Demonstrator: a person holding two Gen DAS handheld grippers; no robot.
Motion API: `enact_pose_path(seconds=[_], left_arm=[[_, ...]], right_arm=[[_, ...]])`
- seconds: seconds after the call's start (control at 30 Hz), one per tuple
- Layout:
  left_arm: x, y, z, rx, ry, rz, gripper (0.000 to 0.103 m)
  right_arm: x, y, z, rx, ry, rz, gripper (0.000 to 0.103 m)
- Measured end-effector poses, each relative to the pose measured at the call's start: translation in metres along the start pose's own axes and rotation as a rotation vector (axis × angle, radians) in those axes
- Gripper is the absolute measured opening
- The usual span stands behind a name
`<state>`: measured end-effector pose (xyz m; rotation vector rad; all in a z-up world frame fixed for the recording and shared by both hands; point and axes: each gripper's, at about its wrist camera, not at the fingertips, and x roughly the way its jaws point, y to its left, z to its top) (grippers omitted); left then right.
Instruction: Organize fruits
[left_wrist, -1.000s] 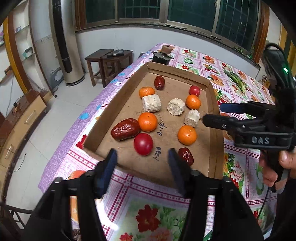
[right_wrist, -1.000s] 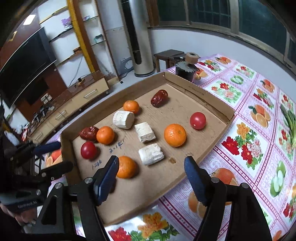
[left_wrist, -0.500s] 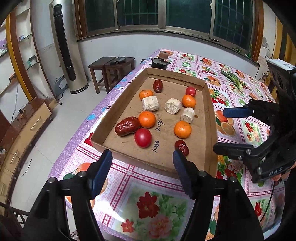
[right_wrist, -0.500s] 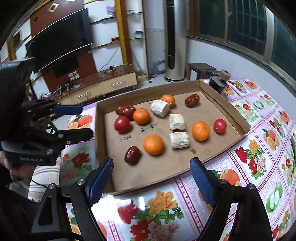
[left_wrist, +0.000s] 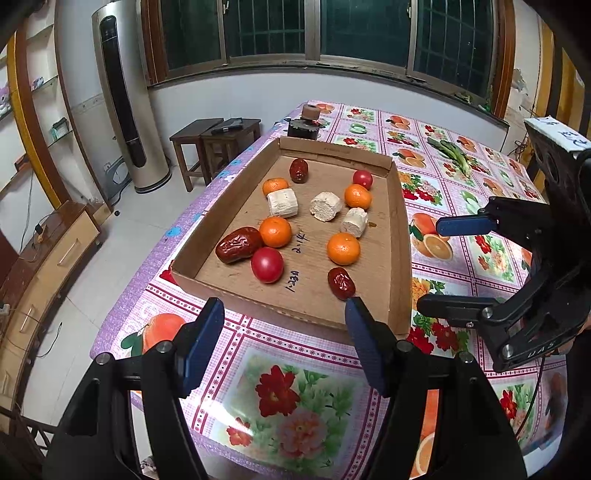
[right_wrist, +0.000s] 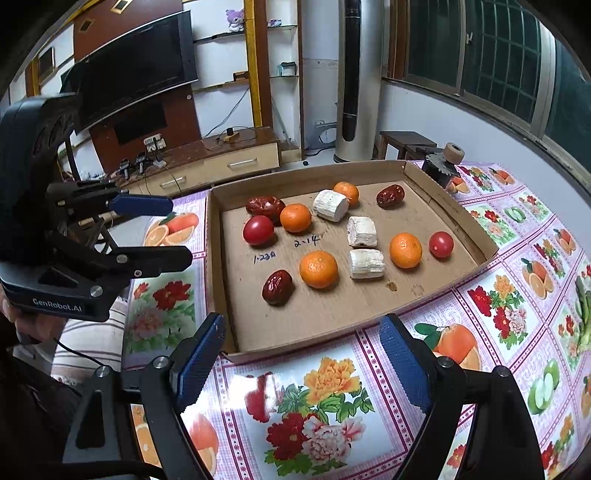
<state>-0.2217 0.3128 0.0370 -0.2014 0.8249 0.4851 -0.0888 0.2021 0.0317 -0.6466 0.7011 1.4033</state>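
Observation:
A shallow cardboard tray (left_wrist: 400, 236) (right_wrist: 458, 214) lies on the flowered tablecloth. In it lie several oranges (left_wrist: 343, 248) (right_wrist: 318, 268), two red tomatoes (left_wrist: 267, 264) (right_wrist: 441, 244), three dark red dates (left_wrist: 238, 249) (right_wrist: 277, 287) and three white cut chunks (left_wrist: 282, 202) (right_wrist: 366, 263). My left gripper (left_wrist: 284, 332) is open and empty, held back from the tray's near edge. My right gripper (right_wrist: 301, 350) is open and empty, at the tray's right side; it also shows in the left wrist view (left_wrist: 430, 264). The left gripper shows in the right wrist view (right_wrist: 181, 230).
A dark toothed object with a brown roll on top (left_wrist: 306, 123) (right_wrist: 443, 166) stands past the tray's far end. Green vegetables (left_wrist: 452, 153) lie at the back right. The table's left edge (left_wrist: 147, 266) drops to the floor. Stools (left_wrist: 214, 140) stand beyond.
Both grippers have pulled back from over the tray, toward the near table edge. The fruit has not moved.

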Motion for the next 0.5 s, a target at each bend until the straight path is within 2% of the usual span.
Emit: enact_pose_path(seconds=[0.5], left_arm=[[-0.0077, 0.0009, -0.0057, -0.005, -0.019, 0.016, 0.067]], right_arm=[[0.0050, 0.0044, -0.0053, -0.013, 0.012, 0.000, 0.086]])
